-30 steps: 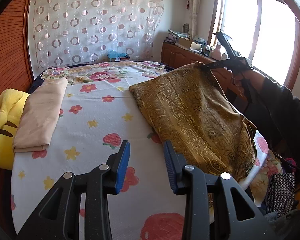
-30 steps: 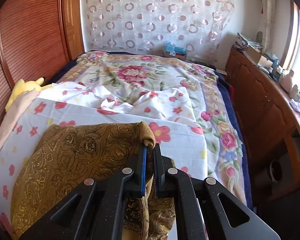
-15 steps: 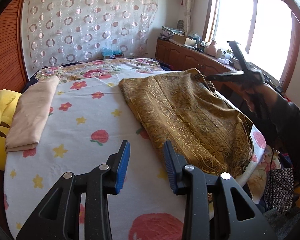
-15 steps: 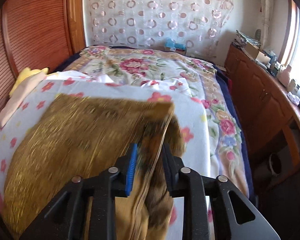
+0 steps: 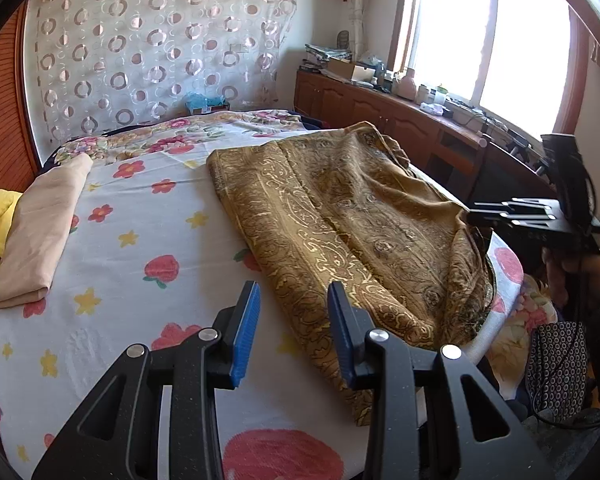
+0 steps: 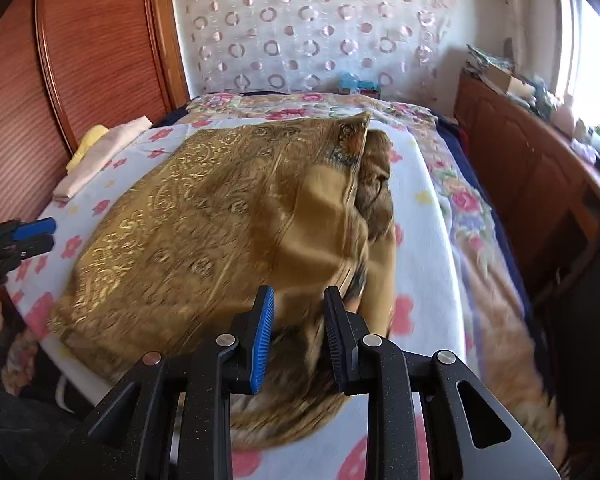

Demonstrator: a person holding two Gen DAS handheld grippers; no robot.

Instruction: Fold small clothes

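The bed [image 5: 148, 240], under a flowered sheet, carries the gold patterned cloth [image 5: 340, 216] spread flat along its window side. The left gripper [image 5: 294, 332] hovers nearby, fingers parted and empty. The right gripper [image 6: 298, 332] also gapes, gripping nothing.

Your left gripper [image 5: 293, 332] is black with blue pads. Just past it lies a gold-brown cloth [image 5: 340, 216] with swirly gold shapes. Under it is a white sheet [image 5: 140, 240] with red flowers and yellow stars. Far left sits a plain peach cloth [image 5: 40, 232].
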